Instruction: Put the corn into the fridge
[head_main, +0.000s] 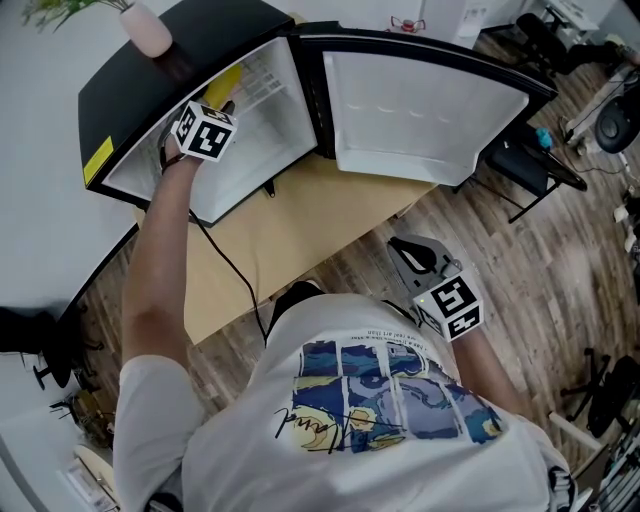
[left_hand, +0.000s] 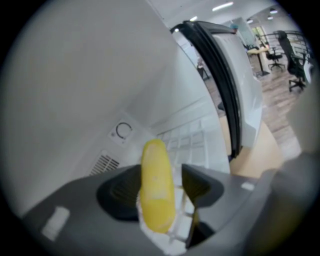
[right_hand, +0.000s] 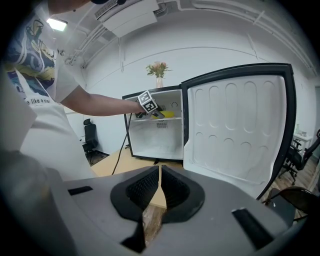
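Left claw (left_hand: 163, 174) jaws apart around corn (left_hand: 156, 192) lying on shelf (left_hand: 192, 142) inside fridge (head_main: 205, 38), right claw (right_hand: 159, 184) closed empty outside fridge; risk: a withdrawing jaw snags corn, dragging it off shelf

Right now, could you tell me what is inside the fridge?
The corn rests on the wire shelf between the parted jaws of the left tongs. The hand and tongs hide part of that shelf.
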